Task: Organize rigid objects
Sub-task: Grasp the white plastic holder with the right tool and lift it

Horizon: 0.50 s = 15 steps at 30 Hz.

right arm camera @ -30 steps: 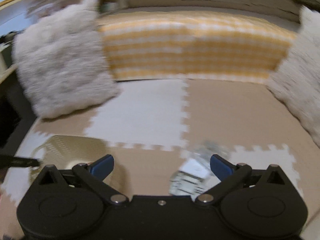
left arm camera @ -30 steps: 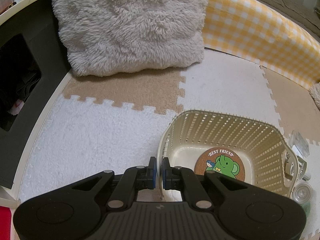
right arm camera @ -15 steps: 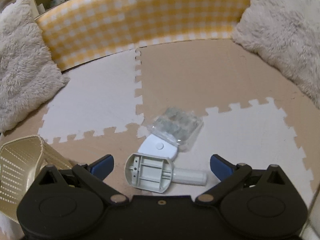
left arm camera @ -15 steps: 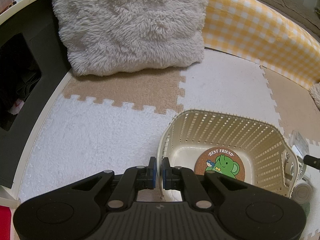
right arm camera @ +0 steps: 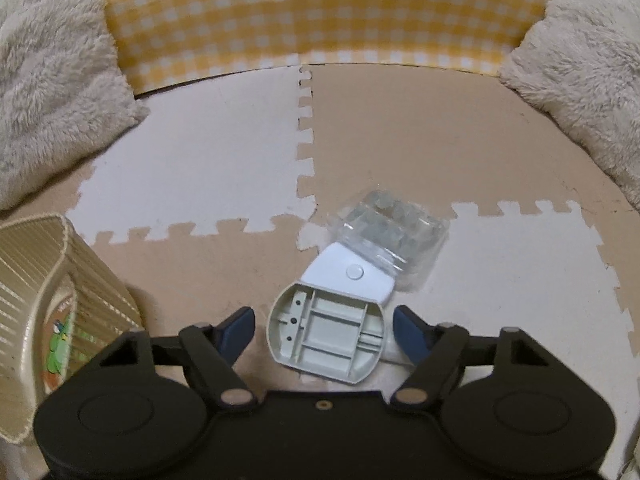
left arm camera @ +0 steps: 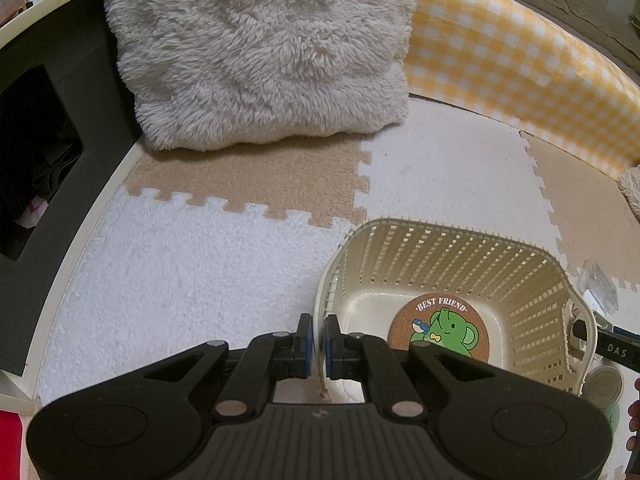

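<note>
My left gripper (left arm camera: 317, 334) is shut on the near-left rim of a cream slotted basket (left arm camera: 452, 236). A round cork coaster with a green elephant (left arm camera: 439, 330) lies flat inside it. My right gripper (right arm camera: 323, 334) is open, its blue fingers on either side of a white-and-grey plastic part (right arm camera: 328, 338) lying on the mat. A clear plastic pack (right arm camera: 390, 230) lies just beyond that part. The basket also shows at the left of the right wrist view (right arm camera: 48, 300).
Fluffy cushions (left arm camera: 260, 52) (right arm camera: 592, 76) and a yellow checked bumper (right arm camera: 320, 12) ring the foam puzzle mat (left arm camera: 180, 264). A black shelf unit (left arm camera: 44, 128) stands at left. A round clear lid (left arm camera: 606, 386) lies right of the basket.
The right gripper has swung down and forward, so the white-and-grey part now lies between its open fingers. The left gripper and basket have not moved.
</note>
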Motion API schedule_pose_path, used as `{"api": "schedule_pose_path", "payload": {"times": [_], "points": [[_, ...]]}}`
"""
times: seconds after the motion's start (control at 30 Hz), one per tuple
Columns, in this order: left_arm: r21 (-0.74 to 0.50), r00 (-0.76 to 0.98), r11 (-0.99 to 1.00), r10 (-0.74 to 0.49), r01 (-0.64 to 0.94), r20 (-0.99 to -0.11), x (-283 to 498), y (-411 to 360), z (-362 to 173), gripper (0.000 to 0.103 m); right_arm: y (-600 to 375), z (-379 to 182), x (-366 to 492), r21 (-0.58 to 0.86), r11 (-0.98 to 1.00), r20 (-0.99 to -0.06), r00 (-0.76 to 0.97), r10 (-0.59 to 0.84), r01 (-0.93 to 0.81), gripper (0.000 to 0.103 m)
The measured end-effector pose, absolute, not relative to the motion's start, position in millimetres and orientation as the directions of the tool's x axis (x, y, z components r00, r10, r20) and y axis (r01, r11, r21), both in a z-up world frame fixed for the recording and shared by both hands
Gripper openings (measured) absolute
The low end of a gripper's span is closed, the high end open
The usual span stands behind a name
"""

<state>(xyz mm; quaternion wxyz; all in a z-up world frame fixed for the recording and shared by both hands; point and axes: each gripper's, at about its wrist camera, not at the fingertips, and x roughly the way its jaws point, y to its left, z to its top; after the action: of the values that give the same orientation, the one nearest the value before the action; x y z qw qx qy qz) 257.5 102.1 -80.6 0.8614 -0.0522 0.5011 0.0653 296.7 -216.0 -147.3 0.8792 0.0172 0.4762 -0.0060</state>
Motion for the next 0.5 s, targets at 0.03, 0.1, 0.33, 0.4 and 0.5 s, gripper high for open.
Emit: {"api": "schedule_pose_path", "payload": {"times": [0.03,0.1,0.33,0.4,0.5], "points": [[-0.025,0.489,0.986,0.06,-0.165,-0.87,257,102,-81,0.006,-215,-148,297,0.01,1.0,-0.837,0.547,-0.003,0.02,0.073],[-0.025,0.489,0.986,0.06,-0.165,-0.87,258,102,-81,0.006,-213,-150,296,-0.014,1.0,-0.834,0.552,-0.015,0.006,0.071],[-0.025,0.489,0.986,0.06,-0.165,-0.87,258,102,-81,0.006,-210,-146,294,-0.037,0.999,-0.828,0.56,-0.011,-0.034,0.066],[-0.025,0.489,0.986,0.06,-0.165,-0.87,257,102,-80,0.006,-211,-140,294,-0.028,0.999,-0.821,0.57,-0.003,-0.034,0.066],[-0.025,0.489,0.986,0.06,-0.165,-0.87,257,102,-81,0.006,-211,-126,292,-0.008,0.999,-0.796,0.605,0.016,-0.038,0.066]]}}
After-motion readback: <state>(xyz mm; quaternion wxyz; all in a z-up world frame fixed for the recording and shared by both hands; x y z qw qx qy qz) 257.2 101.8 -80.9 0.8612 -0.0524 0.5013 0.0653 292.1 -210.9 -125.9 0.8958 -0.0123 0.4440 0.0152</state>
